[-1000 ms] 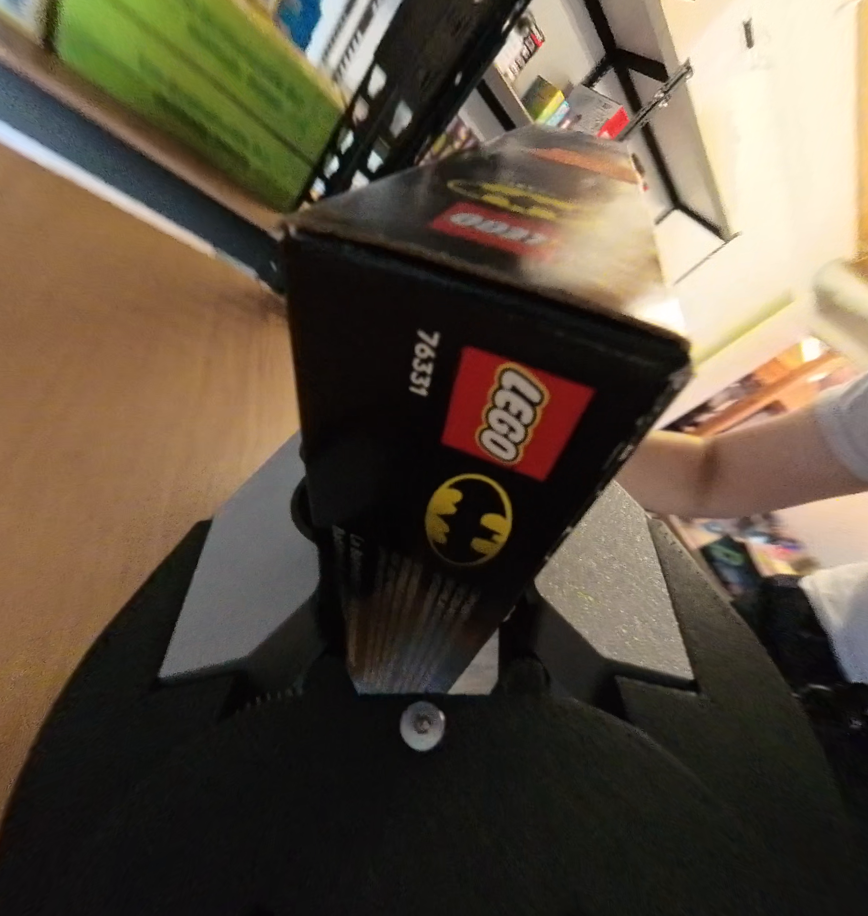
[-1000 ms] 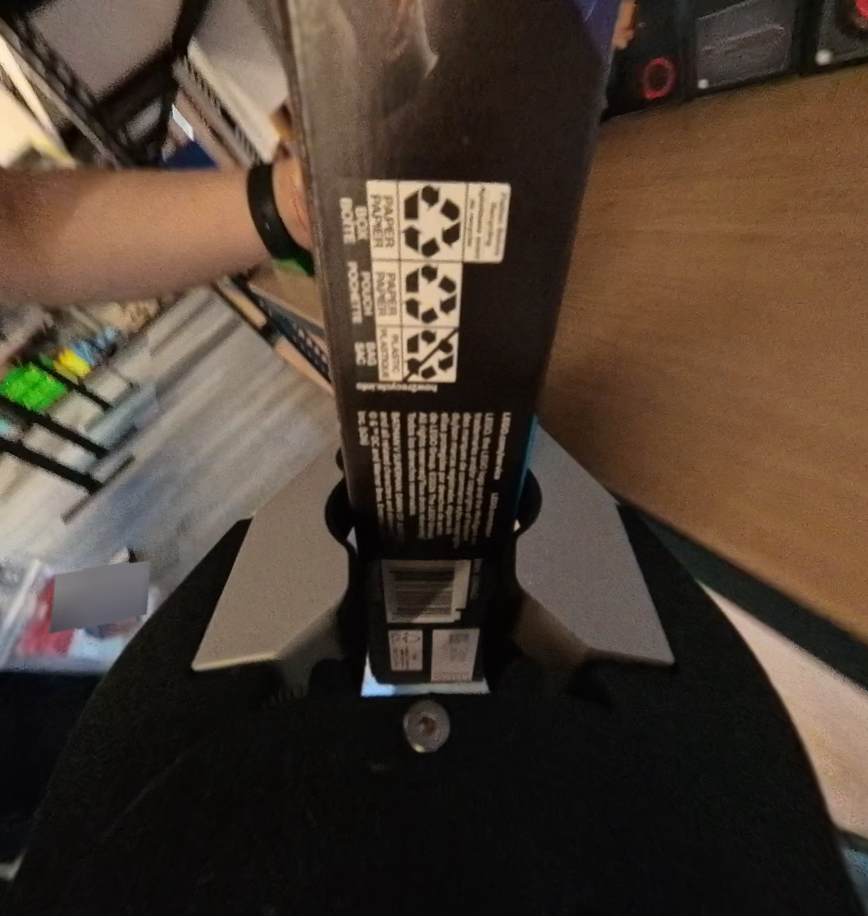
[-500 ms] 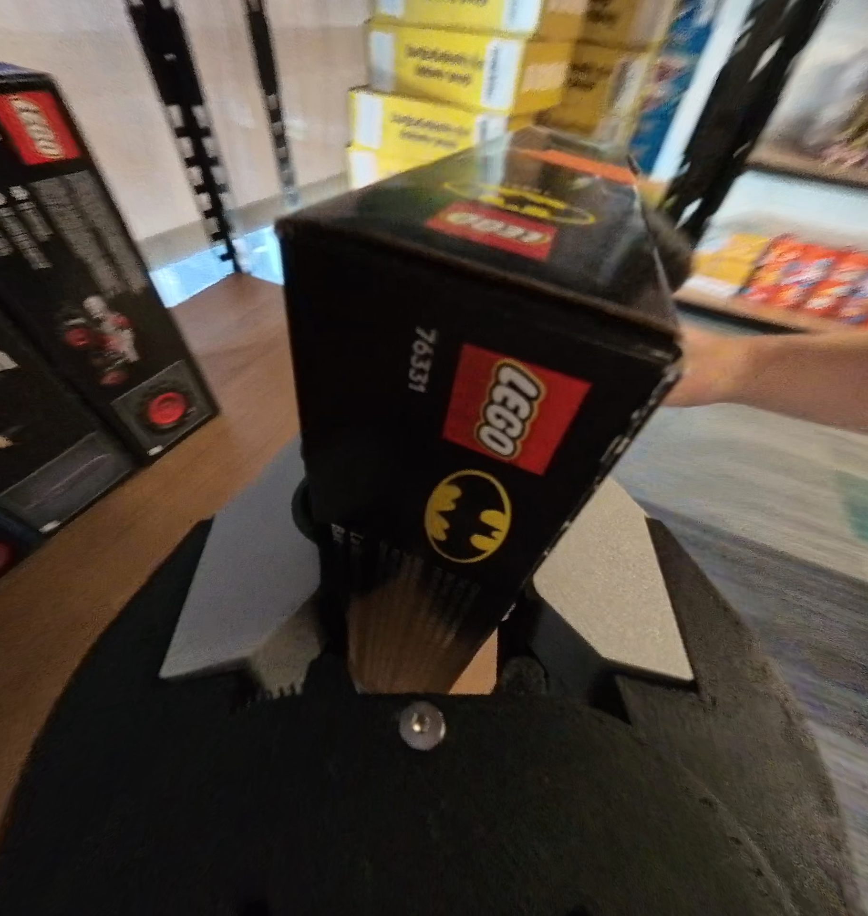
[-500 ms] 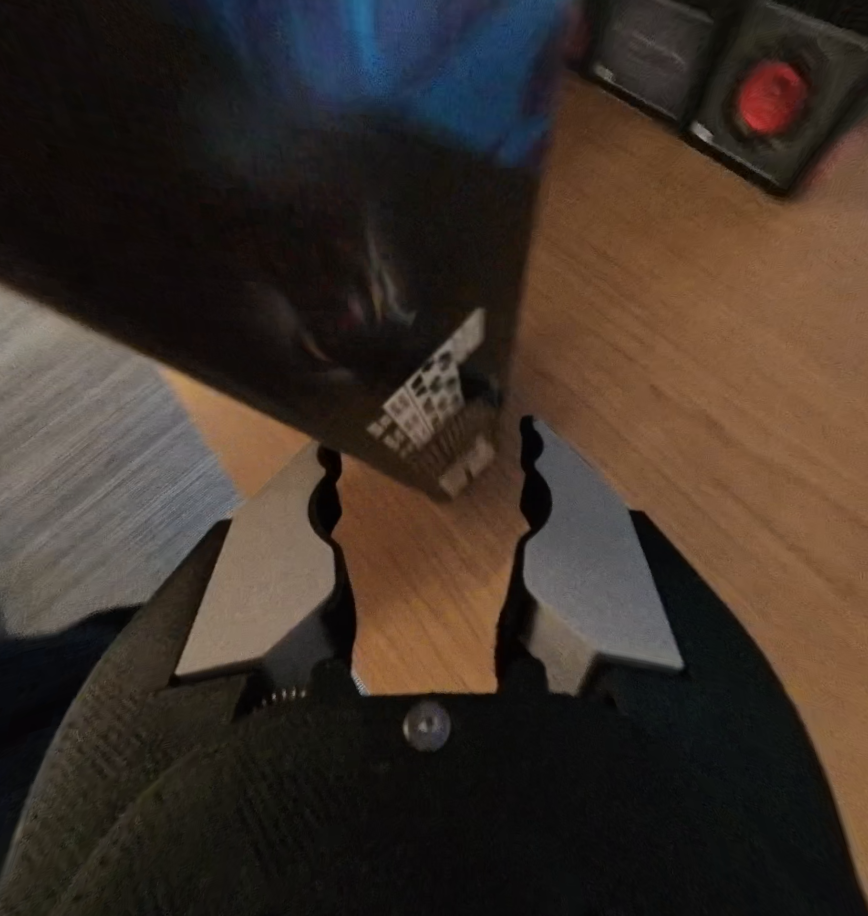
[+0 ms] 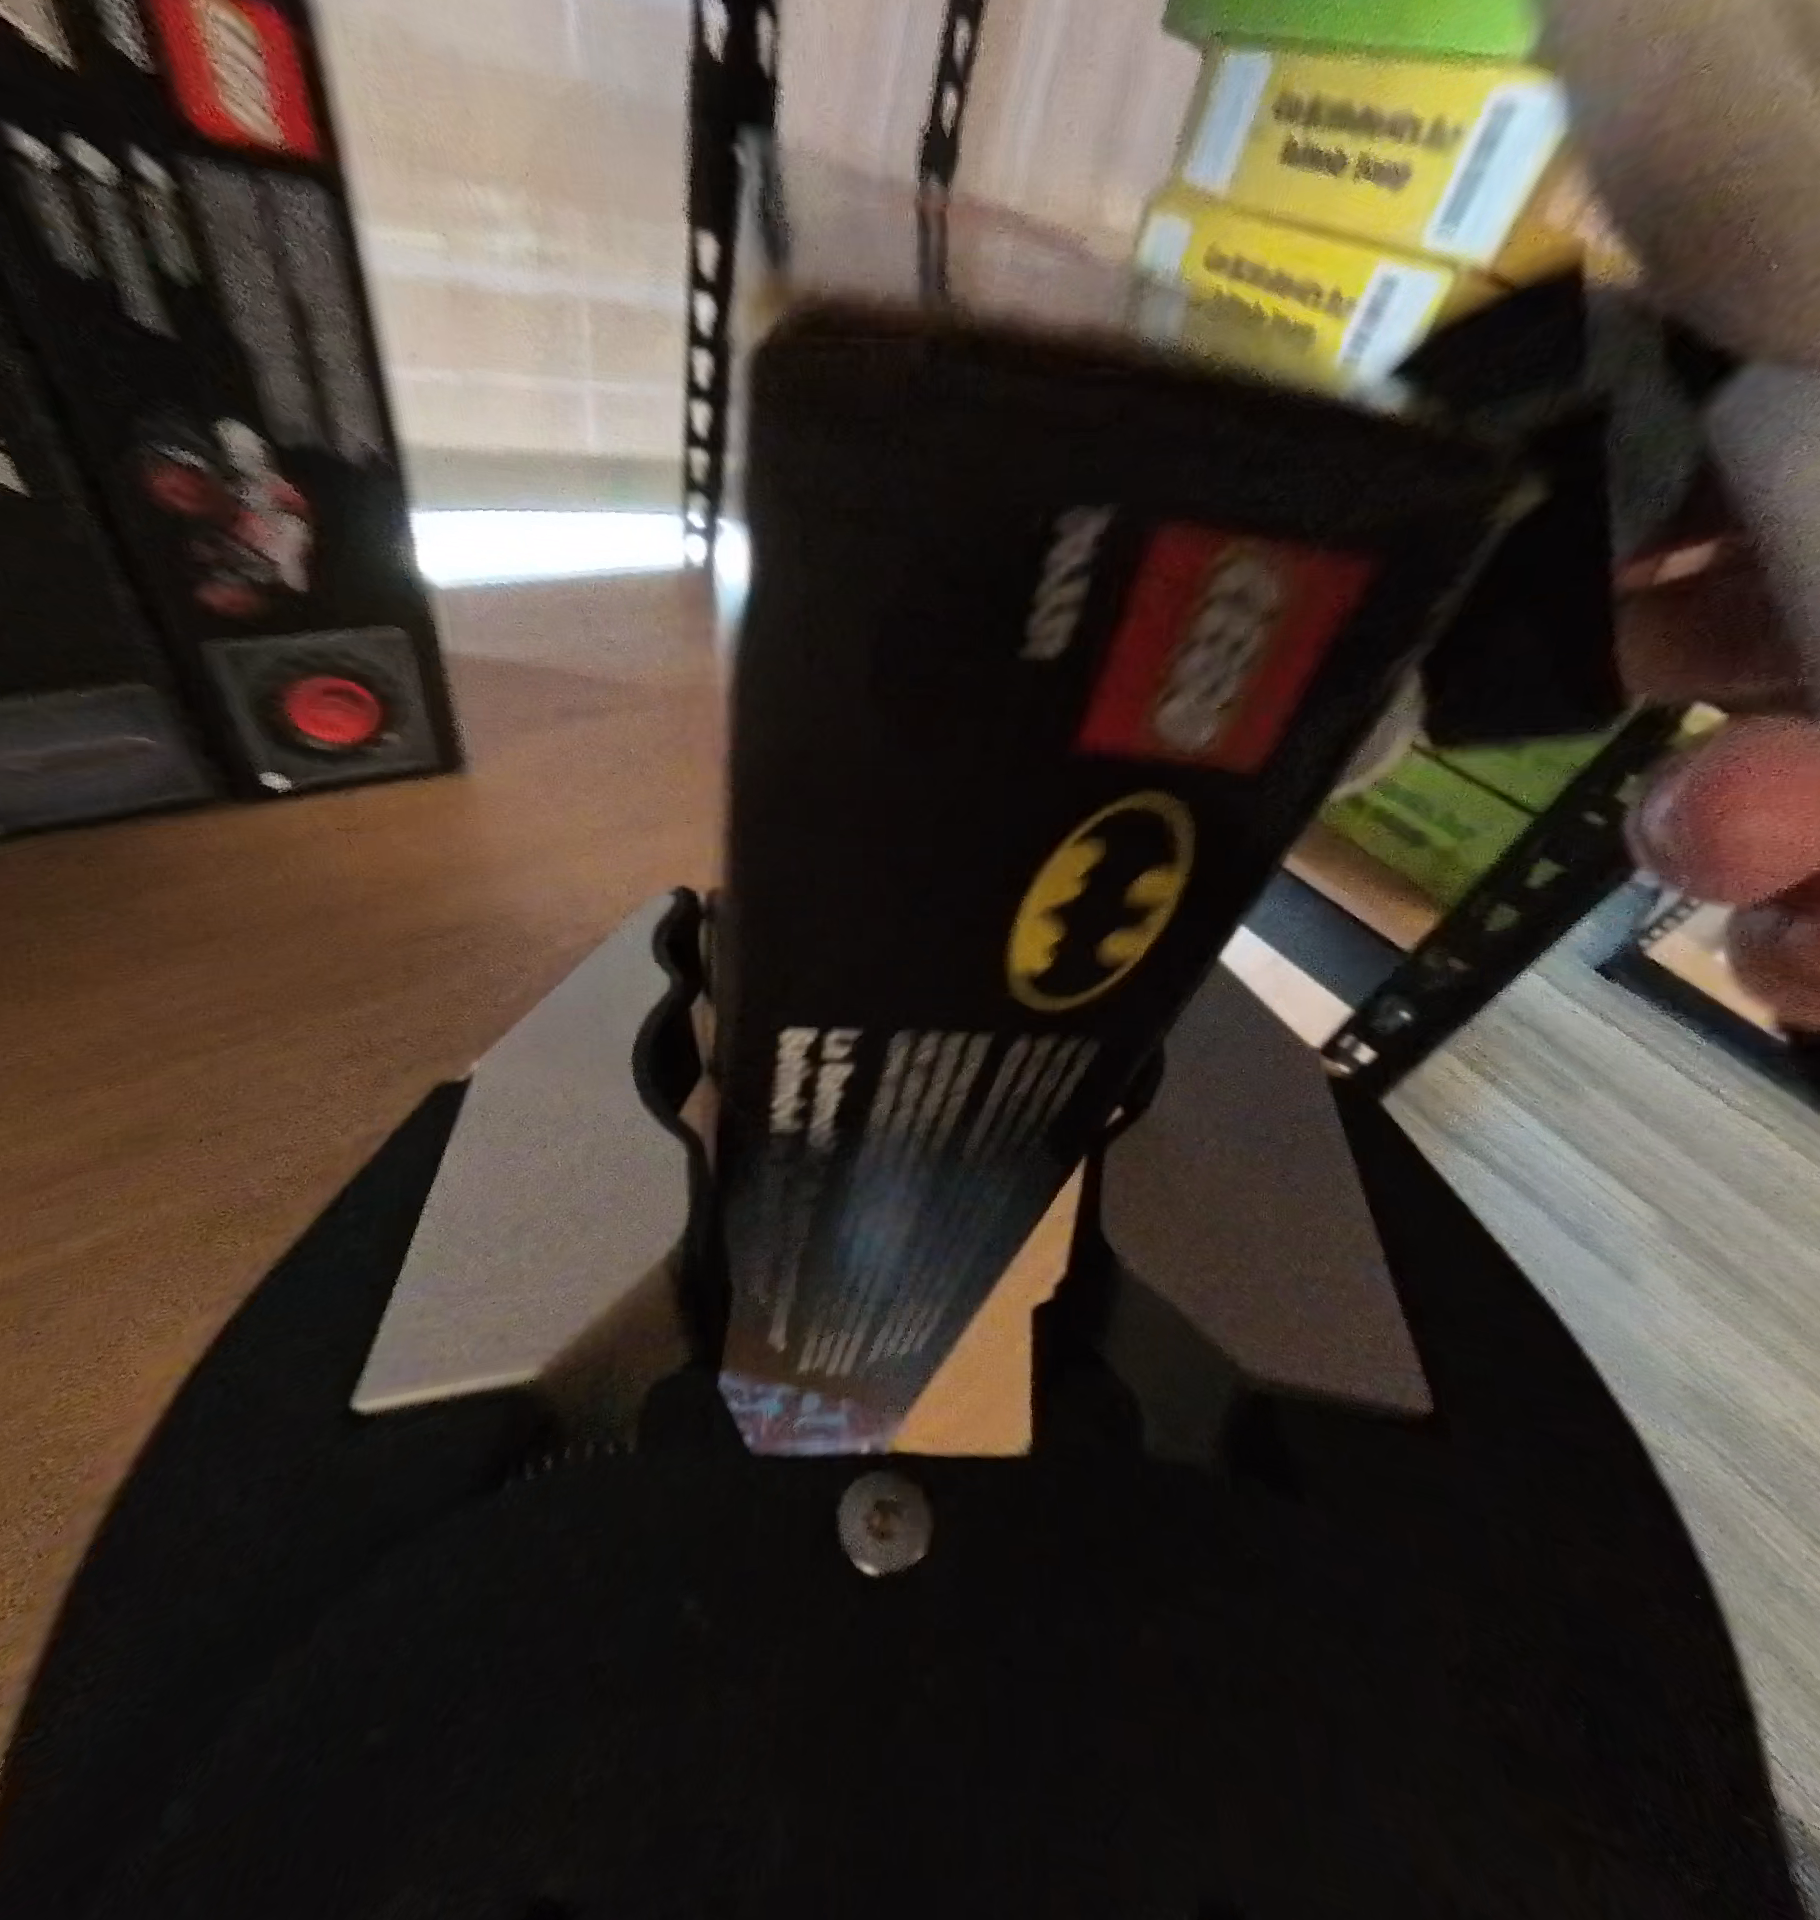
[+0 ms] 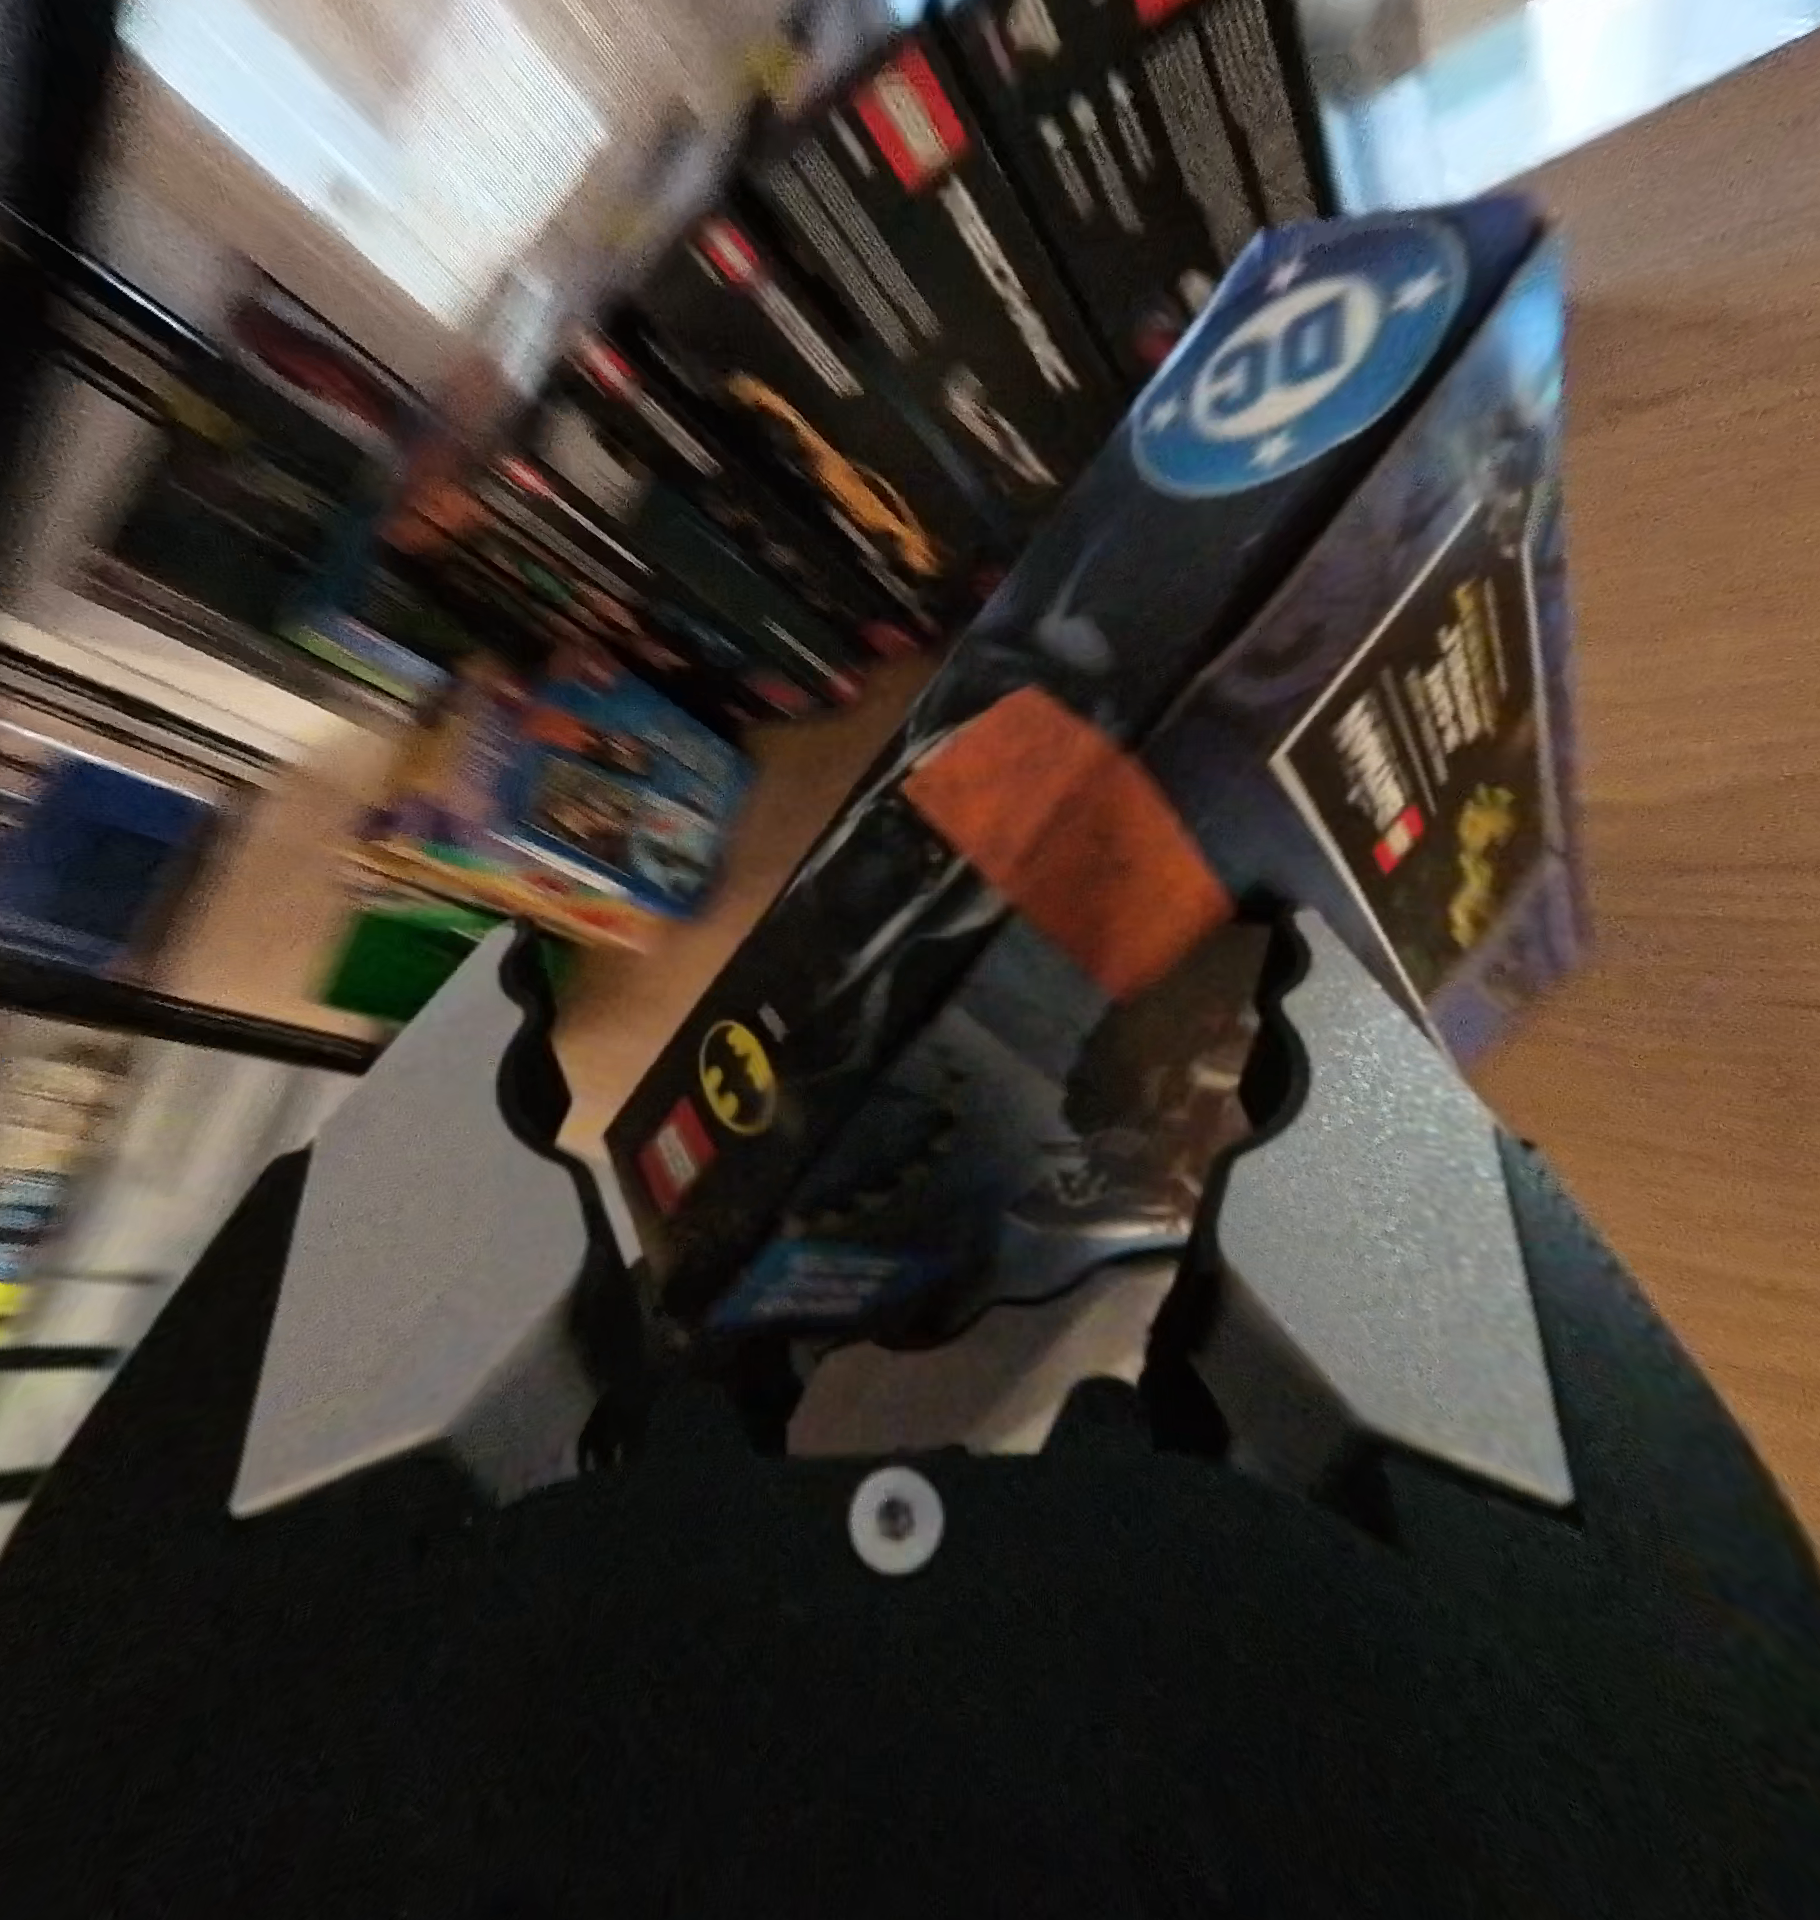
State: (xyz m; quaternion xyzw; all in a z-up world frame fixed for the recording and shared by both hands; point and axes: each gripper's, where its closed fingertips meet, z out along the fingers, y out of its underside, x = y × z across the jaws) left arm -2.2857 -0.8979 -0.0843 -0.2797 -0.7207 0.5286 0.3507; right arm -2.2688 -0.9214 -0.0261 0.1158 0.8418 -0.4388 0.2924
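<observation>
While the left gripper pinches the black toy box, right gripper stands spread; the stiff, probably light carton suits gripping across its narrow faces.

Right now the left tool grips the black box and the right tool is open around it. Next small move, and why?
Probably close the right tool on the black box. Its fingers straddle the box wide open, so only the left tool grips it, near one end, over the wooden shelf.
</observation>
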